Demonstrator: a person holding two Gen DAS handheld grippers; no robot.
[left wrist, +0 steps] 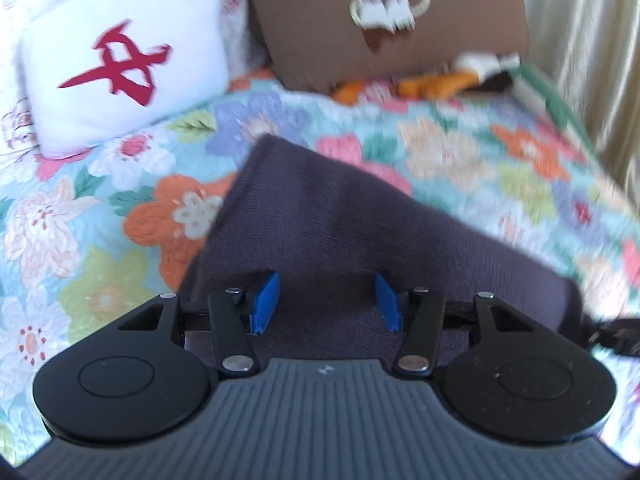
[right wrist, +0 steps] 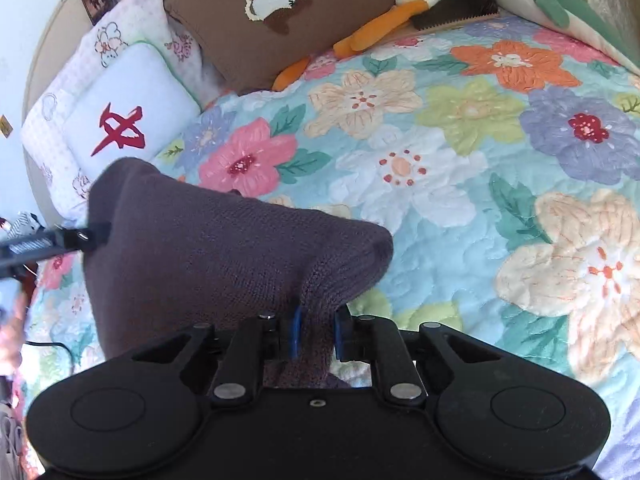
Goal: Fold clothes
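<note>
Between my right gripper's [right wrist: 316, 336] jaws sits a pinched fold of the dark purple knit garment [right wrist: 224, 256]; its blue pads press on the cloth. My left gripper [left wrist: 326, 304] has jaws spread, with knit lying under and ahead of them, nothing clamped. It looks soft, floppy and light, so I'd grip an edge. Ahead lies the floral quilt [right wrist: 460, 168].
</note>
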